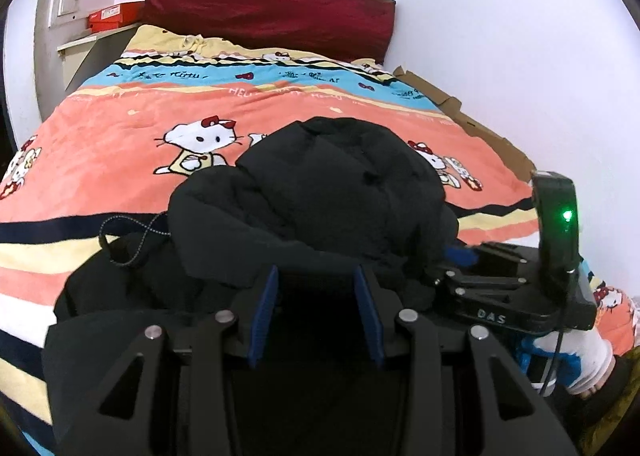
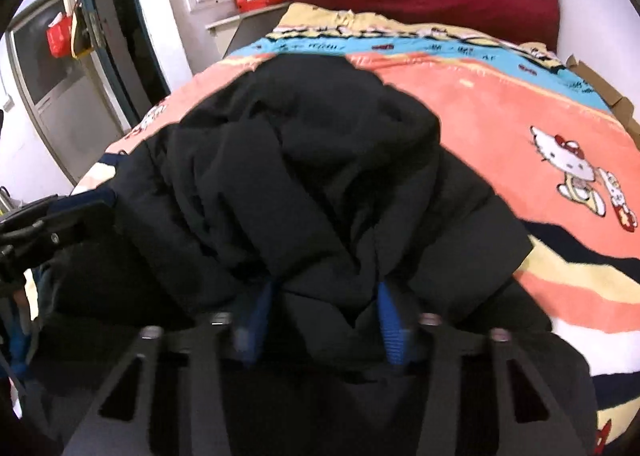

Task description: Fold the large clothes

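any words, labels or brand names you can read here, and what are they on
"DAS": on the black body of the right gripper, seen in the left wrist view.
Script on the blue band of the blanket: too distorted to read.
Faint letters on the blanket's orange band: seem to begin "HEL", the rest unreadable.
White label on the red box: too small to read.

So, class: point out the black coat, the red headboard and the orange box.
Coat [image 1: 340,176]: left wrist view, on its puffy top.
Headboard [image 1: 272,12]: left wrist view, on its padded middle.
Box [image 1: 114,16]: left wrist view, on its side.
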`<state>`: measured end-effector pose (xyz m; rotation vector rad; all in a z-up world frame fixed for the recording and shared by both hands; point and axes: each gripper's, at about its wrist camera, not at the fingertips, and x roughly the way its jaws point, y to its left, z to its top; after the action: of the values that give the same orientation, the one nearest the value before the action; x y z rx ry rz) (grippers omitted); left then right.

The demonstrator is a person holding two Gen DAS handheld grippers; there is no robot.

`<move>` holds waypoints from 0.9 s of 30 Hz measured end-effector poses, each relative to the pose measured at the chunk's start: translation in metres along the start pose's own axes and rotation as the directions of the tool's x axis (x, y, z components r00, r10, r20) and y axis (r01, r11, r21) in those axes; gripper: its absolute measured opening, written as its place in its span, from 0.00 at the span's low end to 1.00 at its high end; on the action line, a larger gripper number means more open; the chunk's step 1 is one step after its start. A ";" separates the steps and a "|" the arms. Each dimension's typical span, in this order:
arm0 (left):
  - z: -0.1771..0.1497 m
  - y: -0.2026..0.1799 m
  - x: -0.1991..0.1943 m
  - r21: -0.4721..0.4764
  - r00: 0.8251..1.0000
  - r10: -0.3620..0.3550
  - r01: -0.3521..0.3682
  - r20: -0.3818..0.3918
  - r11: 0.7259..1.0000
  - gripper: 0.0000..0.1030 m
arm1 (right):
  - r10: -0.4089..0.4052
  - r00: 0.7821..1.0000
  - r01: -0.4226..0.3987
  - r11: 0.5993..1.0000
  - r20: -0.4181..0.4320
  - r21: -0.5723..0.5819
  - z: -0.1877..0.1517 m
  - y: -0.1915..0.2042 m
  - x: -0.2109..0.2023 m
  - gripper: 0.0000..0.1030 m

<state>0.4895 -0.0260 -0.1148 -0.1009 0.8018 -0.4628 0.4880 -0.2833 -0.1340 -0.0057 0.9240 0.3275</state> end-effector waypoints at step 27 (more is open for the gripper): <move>0.013 -0.036 -0.150 0.020 0.991 -0.016 0.013 0.136 1.000 0.37 | 0.143 0.984 -0.128 0.983 0.103 -0.134 -0.090 0.092 -0.218 0.08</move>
<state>0.3951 0.0064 0.0040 -0.1195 0.6626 -0.4719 0.2704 -0.2691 -0.0054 -0.0407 0.7923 0.5082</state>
